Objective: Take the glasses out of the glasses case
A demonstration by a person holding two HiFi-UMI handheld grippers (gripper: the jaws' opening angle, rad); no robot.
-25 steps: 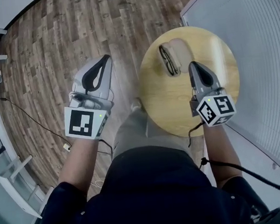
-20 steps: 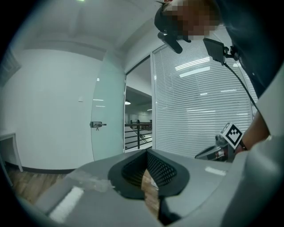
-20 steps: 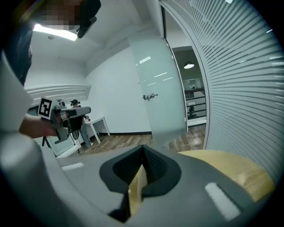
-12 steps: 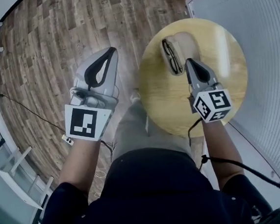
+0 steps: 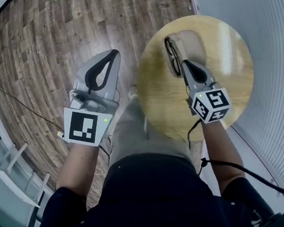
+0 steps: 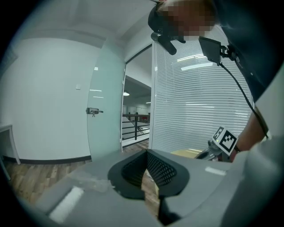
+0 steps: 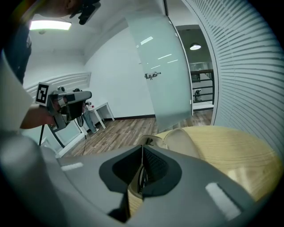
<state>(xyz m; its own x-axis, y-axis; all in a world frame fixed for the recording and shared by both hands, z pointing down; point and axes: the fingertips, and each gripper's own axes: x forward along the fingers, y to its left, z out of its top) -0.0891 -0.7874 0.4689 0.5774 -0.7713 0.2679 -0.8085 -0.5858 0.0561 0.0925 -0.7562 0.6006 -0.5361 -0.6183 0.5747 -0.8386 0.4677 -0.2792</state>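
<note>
**Right claw at the open case, left one held aside**

Holds the left gripper [image 5: 113, 54] out over the plank floor [image 5: 40, 40], well apart from the round wooden table [image 5: 229, 82]. Has its jaws pressed together at the tips, gripping nothing, with only floorboards showing through the loop behind them.

Sets the right gripper [image 5: 183, 63] low over the table, jaws likewise narrowed to a closed tip and empty, right at the near end of the beige glasses case [image 5: 195, 43]. Cannot tell whether tip and case touch.

Shows the case lying open toward the table's far edge, with the dark-framed glasses [image 5: 171, 52] resting in its left half, just left of the claw's tip. Catches a sliver of dark frame through the gap behind the right jaws in the right gripper view.

Places all this in an office room: white walls, a frosted glass door [image 7: 162, 75] beyond the table, and slatted blinds [image 5: 270, 43] along the right side.
</note>
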